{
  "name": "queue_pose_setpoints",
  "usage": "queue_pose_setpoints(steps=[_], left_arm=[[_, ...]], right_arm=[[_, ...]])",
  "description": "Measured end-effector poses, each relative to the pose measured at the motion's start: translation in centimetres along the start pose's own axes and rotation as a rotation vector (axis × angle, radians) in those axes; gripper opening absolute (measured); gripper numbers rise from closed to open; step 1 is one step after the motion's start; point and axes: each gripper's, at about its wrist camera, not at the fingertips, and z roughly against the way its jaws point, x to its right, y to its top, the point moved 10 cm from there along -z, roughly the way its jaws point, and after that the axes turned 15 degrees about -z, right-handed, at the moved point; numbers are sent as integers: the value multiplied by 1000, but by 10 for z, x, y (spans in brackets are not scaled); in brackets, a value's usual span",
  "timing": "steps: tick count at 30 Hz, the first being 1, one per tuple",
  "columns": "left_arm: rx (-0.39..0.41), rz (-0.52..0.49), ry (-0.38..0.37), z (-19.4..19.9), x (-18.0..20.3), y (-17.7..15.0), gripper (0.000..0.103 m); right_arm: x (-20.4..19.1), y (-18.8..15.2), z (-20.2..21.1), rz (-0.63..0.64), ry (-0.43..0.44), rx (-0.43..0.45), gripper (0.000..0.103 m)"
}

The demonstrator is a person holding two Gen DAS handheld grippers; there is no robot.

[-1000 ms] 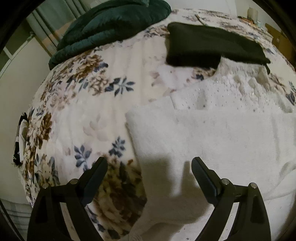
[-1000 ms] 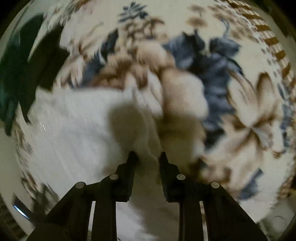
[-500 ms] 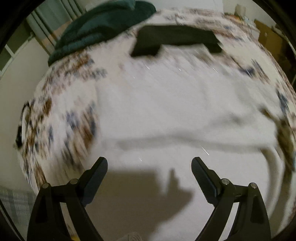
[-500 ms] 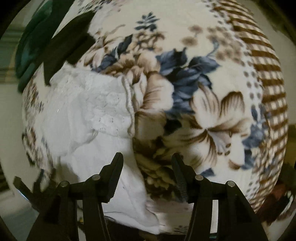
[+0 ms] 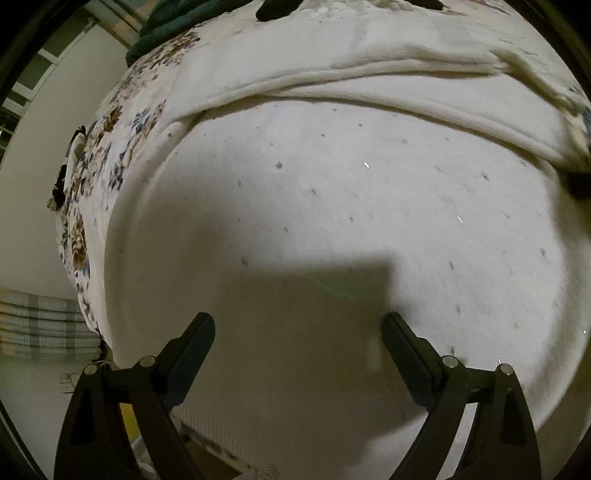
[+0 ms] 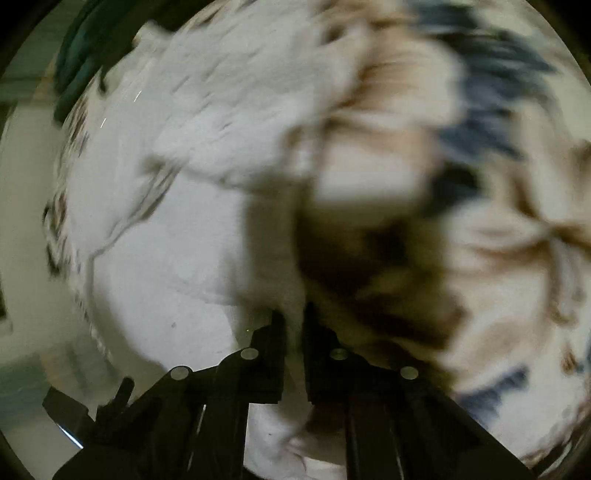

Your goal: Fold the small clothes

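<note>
A white knit garment (image 5: 332, 192) lies spread on the floral blanket (image 5: 110, 147) and fills most of the left wrist view, with a folded ridge across its far part. My left gripper (image 5: 298, 325) is open, just above the garment's near part, holding nothing. In the right wrist view, which is blurred, my right gripper (image 6: 294, 317) is shut on the edge of the white garment (image 6: 177, 236), with white cloth pinched between the narrow jaws. The floral blanket (image 6: 498, 258) lies to its right.
A dark green blanket (image 5: 173, 26) and a black folded garment (image 5: 280, 9) lie at the far end of the bed. The bed's left edge drops to a wall and a plaid surface (image 5: 40, 325).
My left gripper has moved right and down over the white garment and stays open. My right gripper opened half a second ago and has now shut on the garment's edge again.
</note>
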Motion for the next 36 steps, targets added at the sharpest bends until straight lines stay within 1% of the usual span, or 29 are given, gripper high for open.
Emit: queue_pose_setpoints(steps=[1,2,3,4,5,6,7,8,9,10,11,12,13,15,18,19,21,22,23,24,26,28,29,30,31,32,33,35,36], left_arm=[[-1,-1,4,-4,0,3,93],[-5,-1,4,-7,1,3,94],[-5,5,0,-9,1,4,94],[-5,11,-3,-10,0,3,94],[-7,14,-3,-10,2,3,94],[-7,18,-3,-10,1,2,94],[-7,21,-3,-8,2,2,94],[-4,23,-1,-5,2,1,94],[-1,23,1,-1,2,0,94],[10,22,3,6,0,-2,94],[21,22,3,12,0,-2,94],[36,20,-1,19,0,-4,94],[44,19,-7,24,1,-5,94],[60,21,-22,37,3,-9,94],[73,29,-35,51,7,-17,94],[76,34,-29,55,7,-21,94],[74,43,-13,57,8,-26,94],[69,48,-6,57,8,-29,94],[59,55,1,56,7,-33,94],[48,64,9,54,6,-37,94],[18,90,17,50,4,-47,94],[-11,120,19,45,3,-58,94],[-26,137,18,43,2,-64,94],[-34,145,19,42,1,-68,94],[-44,152,20,41,1,-73,94],[-54,155,21,40,1,-77,94],[-61,156,22,38,1,-81,94],[-73,148,21,36,3,-87,94],[-76,137,20,36,5,-90,94]], right_arm=[[9,4,12,-10,-18,56,5],[18,8,24,-23,-27,97,4],[35,11,34,-53,-55,132,4],[41,11,36,-62,-65,138,4],[48,10,32,-61,-73,119,4],[55,9,23,-79,-71,80,4],[55,9,21,-82,-69,68,6],[52,9,20,-74,-60,53,7],[44,9,18,-50,-21,4,9],[39,7,19,-38,1,-42,21],[38,7,23,-33,19,-86,30],[40,11,37,-38,52,-112,46],[42,16,45,-41,63,-108,56],[50,34,75,-41,72,-69,59],[48,72,106,-30,99,-56,59],[42,92,112,-20,98,-45,59],[18,122,118,21,94,-30,59],[-2,143,111,83,97,-36,59],[-19,148,108,99,99,-41,59],[-38,162,93,140,105,-87,59],[-66,173,67,181,108,-145,59],[-81,179,45,195,106,-213,59],[-84,179,29,202,88,-255,59],[-83,179,16,214,51,-269,56],[-85,176,8,246,45,-271,30],[-84,174,6,264,39,-262,10],[-81,174,6,269,18,-238,9],[-75,182,16,246,12,-146,7],[-70,190,25,241,-8,-87,7]])
